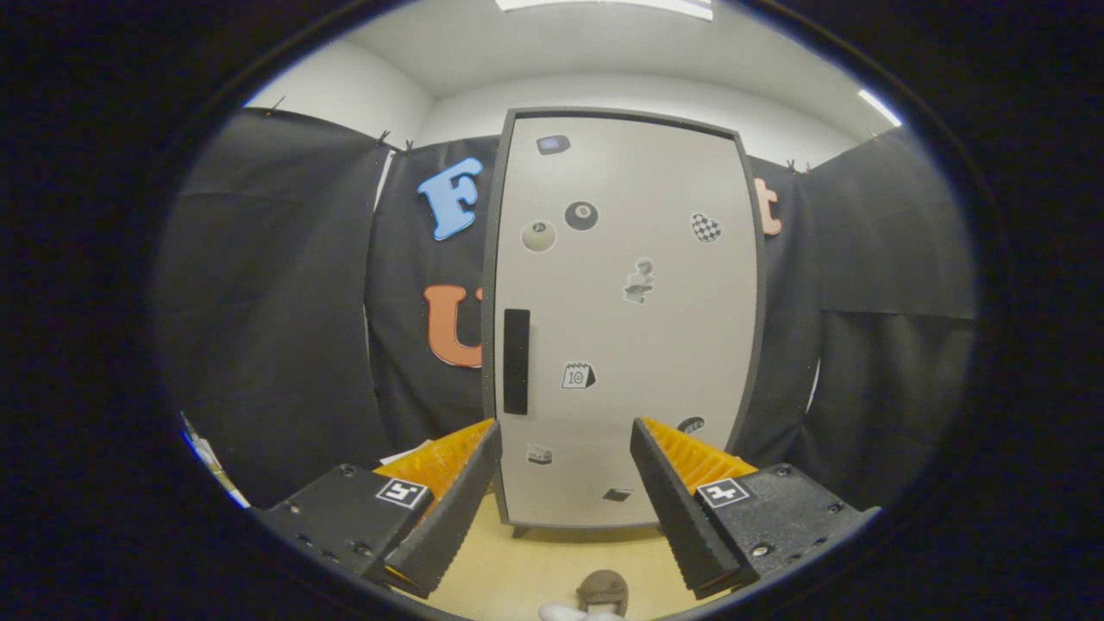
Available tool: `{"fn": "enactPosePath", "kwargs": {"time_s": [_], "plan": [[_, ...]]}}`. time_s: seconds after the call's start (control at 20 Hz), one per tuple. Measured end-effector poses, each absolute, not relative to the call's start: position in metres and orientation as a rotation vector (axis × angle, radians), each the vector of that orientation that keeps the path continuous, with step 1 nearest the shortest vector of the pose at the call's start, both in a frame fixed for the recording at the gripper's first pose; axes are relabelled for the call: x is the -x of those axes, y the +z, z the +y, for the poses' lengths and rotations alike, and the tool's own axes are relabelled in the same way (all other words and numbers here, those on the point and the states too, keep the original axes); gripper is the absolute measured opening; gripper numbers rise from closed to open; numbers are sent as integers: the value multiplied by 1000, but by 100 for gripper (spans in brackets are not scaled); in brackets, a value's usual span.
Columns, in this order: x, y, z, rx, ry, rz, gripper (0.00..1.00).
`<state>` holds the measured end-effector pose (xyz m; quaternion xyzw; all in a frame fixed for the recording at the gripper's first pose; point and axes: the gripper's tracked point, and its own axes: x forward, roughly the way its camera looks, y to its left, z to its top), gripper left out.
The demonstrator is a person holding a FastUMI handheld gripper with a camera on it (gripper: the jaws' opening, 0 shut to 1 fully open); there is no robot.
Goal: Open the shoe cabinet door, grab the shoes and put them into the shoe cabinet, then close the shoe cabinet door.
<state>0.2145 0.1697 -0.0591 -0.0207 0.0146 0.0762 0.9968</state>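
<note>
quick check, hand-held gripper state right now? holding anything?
Hand-held gripper: open, holding nothing; its fingers point at the closed shoe cabinet door beyond them, not touching it.

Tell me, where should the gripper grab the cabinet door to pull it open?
Best guess: the dark upright handle near the left edge of the cabinet door. It is the one grippable feature on the flat, closed panel, so the hinges are probably on the right. The open gripper would come straight from the front, fingers either side of the handle.

cabinet door (pixel 655 328) | calendar sticker (pixel 578 376): "10" | ball sticker (pixel 581 215): "8"
</note>
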Motion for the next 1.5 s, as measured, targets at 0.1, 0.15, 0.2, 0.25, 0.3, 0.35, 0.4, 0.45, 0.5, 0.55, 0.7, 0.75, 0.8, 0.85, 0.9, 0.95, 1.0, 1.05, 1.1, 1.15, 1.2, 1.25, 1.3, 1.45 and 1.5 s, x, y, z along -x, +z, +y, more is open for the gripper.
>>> {"fn": "enactPosePath", "kwargs": {"time_s": [0.1, 0.15, 0.2, 0.25, 0.3, 0.35, 0.4, 0.45, 0.5, 0.55, 0.7, 0.75, 0.8, 0.85, 0.9, 0.95, 1.0, 1.05, 1.1, 1.15, 1.2, 1.25, 1.3, 1.45, 1.5], "plan": [[-243, -62, 187, 30, 181, 38, 98], [-257, -64, 195, 24, 196, 46, 98], [-271, -66, 203, 18, 213, 50, 98], [-285, -67, 209, 16, 218, 54, 98], [-298, -68, 214, 14, 221, 55, 98], [-310, -68, 219, 9, 220, 56, 98], [-322, -69, 225, -1, 225, 61, 98], [-333, -70, 229, -17, 227, 69, 98], [-343, -71, 233, -30, 227, 75, 98], [-353, -71, 236, -33, 228, 81, 98], [-371, -70, 241, -41, 233, 82, 98], [-375, -68, 242, -41, 239, 80, 97], [-374, -69, 240, -47, 226, 82, 93], [-375, -66, 241, -55, 223, 72, 90], [-375, -66, 239, -50, 206, 75, 81], [-376, -66, 242, -53, 220, 74, 75], [-376, -70, 249, -60, 250, 85, 65], [-373, -71, 249, -57, 250, 93, 54], [-374, -72, 247, -49, 256, 92, 43], [-374, -71, 247, -56, 264, 89, 43], [-371, -73, 245, -60, 265, 94, 41], [-370, -73, 245, -56, 276, 102, 41], [-367, -73, 244, -53, 278, 108, 38], [-358, -72, 242, -49, 287, 114, 36], [-351, -72, 241, -44, 289, 114, 35]]}}
